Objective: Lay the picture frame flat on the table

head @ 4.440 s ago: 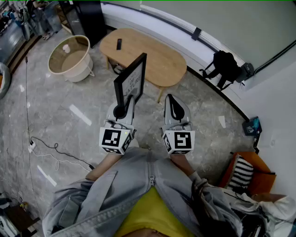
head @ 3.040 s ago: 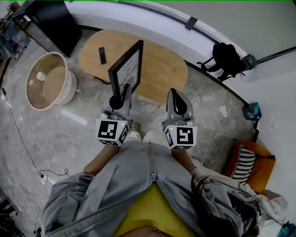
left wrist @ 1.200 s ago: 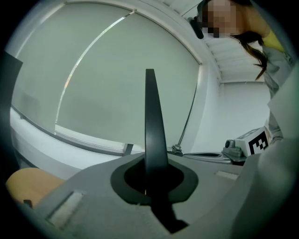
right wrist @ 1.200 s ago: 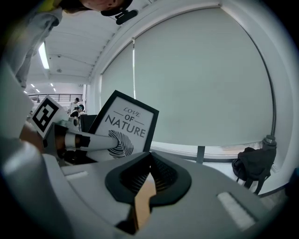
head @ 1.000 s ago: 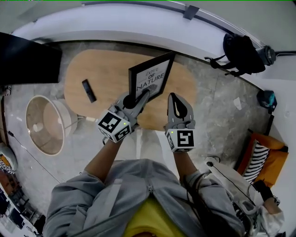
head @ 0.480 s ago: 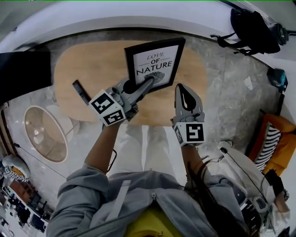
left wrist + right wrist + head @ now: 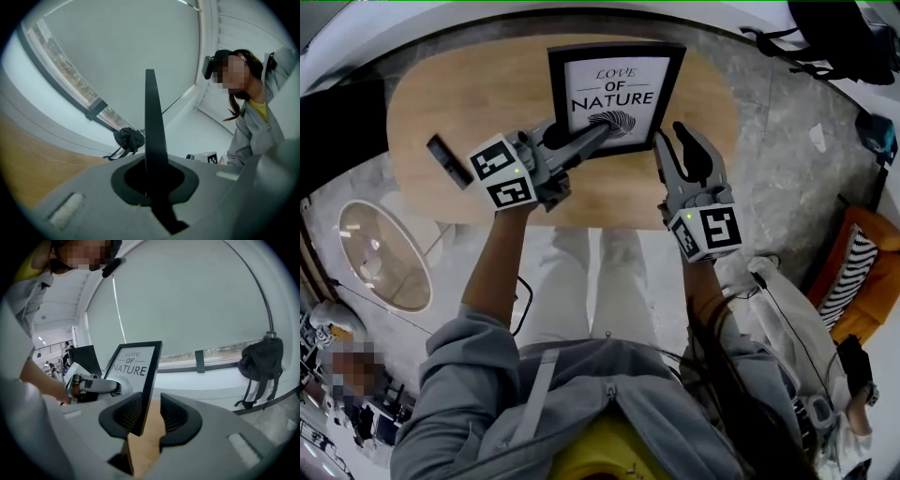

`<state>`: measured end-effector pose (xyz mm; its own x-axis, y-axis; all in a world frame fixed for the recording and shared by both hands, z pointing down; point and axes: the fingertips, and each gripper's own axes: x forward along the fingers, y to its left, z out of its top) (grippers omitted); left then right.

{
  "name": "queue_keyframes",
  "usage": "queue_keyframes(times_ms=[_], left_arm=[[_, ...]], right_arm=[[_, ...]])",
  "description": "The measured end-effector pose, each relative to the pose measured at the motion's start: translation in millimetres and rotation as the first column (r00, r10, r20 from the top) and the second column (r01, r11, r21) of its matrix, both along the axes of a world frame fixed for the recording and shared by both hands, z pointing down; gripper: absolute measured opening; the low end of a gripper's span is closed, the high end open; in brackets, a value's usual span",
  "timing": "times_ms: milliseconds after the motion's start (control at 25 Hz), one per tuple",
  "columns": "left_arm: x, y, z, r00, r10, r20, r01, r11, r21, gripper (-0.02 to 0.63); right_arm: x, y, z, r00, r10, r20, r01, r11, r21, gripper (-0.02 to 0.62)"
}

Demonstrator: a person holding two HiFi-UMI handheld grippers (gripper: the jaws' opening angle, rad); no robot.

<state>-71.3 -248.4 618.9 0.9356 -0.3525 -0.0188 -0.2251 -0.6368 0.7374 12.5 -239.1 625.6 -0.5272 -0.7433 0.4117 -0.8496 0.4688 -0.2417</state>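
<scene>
The black picture frame, with a white print reading LOVE OF NATURE, is held over the oval wooden table with its face toward me. My left gripper is shut on its lower edge. In the left gripper view the frame rises edge-on from between the shut jaws. My right gripper is at the frame's lower right corner and its jaws are opening. In the right gripper view that corner stands in the gap, with space showing beside the right pad.
A black remote lies on the table's left part. A round pale basket stands on the floor at the left. A black backpack leans by the far wall, and an orange seat is at the right.
The frame has been carried from over the floor to over the table and turned face toward me. The right gripper has moved up to its lower right corner and opened.
</scene>
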Motion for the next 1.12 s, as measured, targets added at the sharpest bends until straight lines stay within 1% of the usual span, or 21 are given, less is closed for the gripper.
queue_keyframes(times_ms=[80, 200, 360, 480, 560, 640, 680, 720, 800, 920, 960, 1040, 1120], left_arm=[[-1.4, 4.1, 4.8, 0.999, 0.032, -0.036, -0.033, 0.999, -0.025, 0.009], [-1.0, 5.5, 8.9, 0.994, 0.090, -0.058, -0.092, 0.995, -0.026, 0.009], [5.1, -3.4, 19.3, 0.982, 0.162, -0.099, -0.165, 0.986, -0.028, 0.011], [6.6, -8.7, 26.3, 0.978, 0.176, -0.111, -0.178, 0.984, -0.009, 0.011], [6.9, -8.2, 26.3, 0.980, 0.165, -0.109, -0.165, 0.986, 0.004, 0.012], [10.6, -14.8, 33.6, 0.986, 0.138, -0.096, -0.139, 0.990, -0.004, 0.023], [12.7, -19.0, 39.1, 0.989, 0.120, -0.082, -0.121, 0.993, -0.013, 0.054], [14.6, -22.2, 44.3, 0.993, 0.103, -0.064, -0.104, 0.994, -0.022, 0.110], [17.8, -23.8, 51.3, 0.996, 0.079, -0.027, -0.080, 0.996, -0.038, 0.167], [18.3, -23.7, 62.5, 0.999, 0.017, 0.033, -0.015, 0.998, -0.066, 0.186], [16.2, -25.5, 69.0, 0.998, -0.014, 0.055, 0.019, 0.997, -0.079, 0.210], [9.7, -30.2, 81.2, 0.994, -0.069, 0.084, 0.078, 0.991, -0.105, 0.240], [0.5, -32.6, 88.2, 0.989, -0.109, 0.103, 0.122, 0.984, -0.128, 0.250]], right_arm=[[-7.5, 4.4, 5.7, 0.998, -0.035, 0.056, 0.037, 0.999, -0.026, 0.129], [-16.6, 5.4, 10.6, 0.987, -0.076, 0.143, 0.085, 0.995, -0.056, 0.132], [-19.2, -2.5, 24.1, 0.971, -0.120, 0.206, 0.140, 0.986, -0.087, 0.128], [-16.7, -5.6, 30.2, 0.960, -0.129, 0.249, 0.155, 0.984, -0.090, 0.102], [-15.1, -4.8, 28.5, 0.958, -0.113, 0.263, 0.142, 0.986, -0.092, 0.091], [-9.8, -9.6, 31.0, 0.958, -0.083, 0.275, 0.115, 0.988, -0.103, 0.089], [-6.4, -12.3, 32.6, 0.957, -0.067, 0.281, 0.100, 0.989, -0.106, 0.086], [-3.2, -14.1, 33.6, 0.958, -0.056, 0.280, 0.088, 0.991, -0.104, 0.078], [0.3, -13.9, 33.7, 0.964, -0.058, 0.258, 0.083, 0.993, -0.087, 0.073], [1.8, -8.5, 33.3, 0.970, -0.075, 0.233, 0.094, 0.993, -0.071, 0.072], [2.7, -7.3, 35.5, 0.972, -0.078, 0.223, 0.096, 0.993, -0.070, 0.072], [4.6, -7.3, 41.7, 0.975, -0.075, 0.208, 0.092, 0.993, -0.076, 0.071], [5.5, -8.4, 45.3, 0.977, -0.060, 0.204, 0.079, 0.993, -0.088, 0.071]])
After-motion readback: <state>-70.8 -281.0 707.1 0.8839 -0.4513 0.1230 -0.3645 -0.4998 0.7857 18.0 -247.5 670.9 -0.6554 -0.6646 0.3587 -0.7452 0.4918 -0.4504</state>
